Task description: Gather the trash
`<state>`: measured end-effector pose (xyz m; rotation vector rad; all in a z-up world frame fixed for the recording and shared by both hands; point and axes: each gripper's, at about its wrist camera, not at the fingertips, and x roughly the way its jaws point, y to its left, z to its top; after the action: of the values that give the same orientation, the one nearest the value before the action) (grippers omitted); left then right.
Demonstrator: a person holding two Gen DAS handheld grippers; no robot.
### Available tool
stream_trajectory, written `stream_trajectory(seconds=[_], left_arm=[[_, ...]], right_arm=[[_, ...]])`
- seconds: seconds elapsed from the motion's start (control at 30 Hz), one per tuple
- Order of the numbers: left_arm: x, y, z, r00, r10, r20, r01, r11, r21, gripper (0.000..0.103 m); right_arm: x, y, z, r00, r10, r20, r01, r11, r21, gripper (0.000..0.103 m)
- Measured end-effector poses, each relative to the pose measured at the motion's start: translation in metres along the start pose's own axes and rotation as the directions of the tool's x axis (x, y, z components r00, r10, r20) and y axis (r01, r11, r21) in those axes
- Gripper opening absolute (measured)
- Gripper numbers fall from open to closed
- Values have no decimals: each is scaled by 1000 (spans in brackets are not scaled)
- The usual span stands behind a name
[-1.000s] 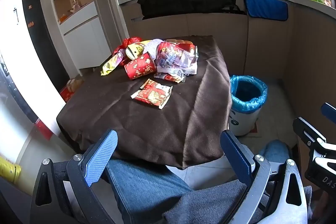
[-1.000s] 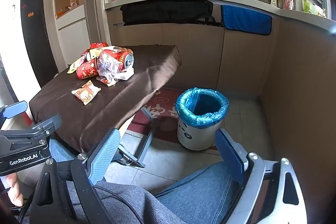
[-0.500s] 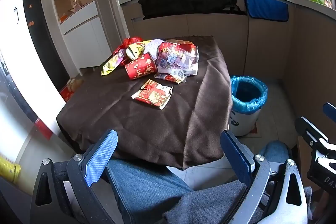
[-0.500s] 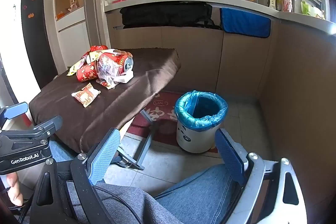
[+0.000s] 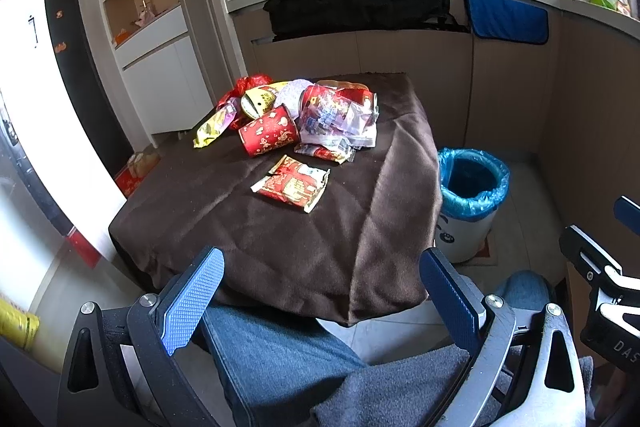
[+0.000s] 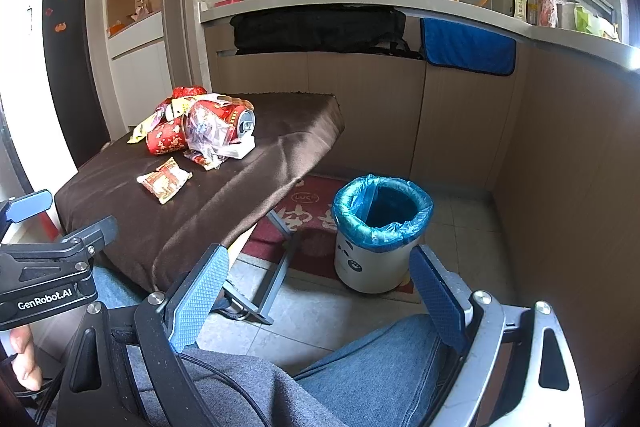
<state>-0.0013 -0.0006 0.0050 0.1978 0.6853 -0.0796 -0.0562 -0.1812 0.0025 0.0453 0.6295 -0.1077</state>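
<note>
A flat wrapper lies alone on the brown-clothed table, its long axis running left to right in the left view. Behind it sits the trash pile, with a red cup and a can on their sides, the can's top facing right. The blue-lined bin stands on the floor just right of the table; nothing shows inside. Left tongs and right tongs are both released, empty, over the person's lap, short of the table's near edge.
</note>
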Motion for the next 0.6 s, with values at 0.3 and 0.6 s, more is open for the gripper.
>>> stream_trajectory(seconds=[0.3, 0.6], left_arm=[[0, 0, 0, 1000, -1, 0, 1, 1000, -2, 98], [1, 2, 0, 1000, 0, 1, 0, 1000, -1, 98]], right_arm=[[0, 0, -1, 1000, -1, 3, 1, 1000, -2, 90], [0, 0, -1, 1000, -2, 4, 2, 1000, 1, 90]])
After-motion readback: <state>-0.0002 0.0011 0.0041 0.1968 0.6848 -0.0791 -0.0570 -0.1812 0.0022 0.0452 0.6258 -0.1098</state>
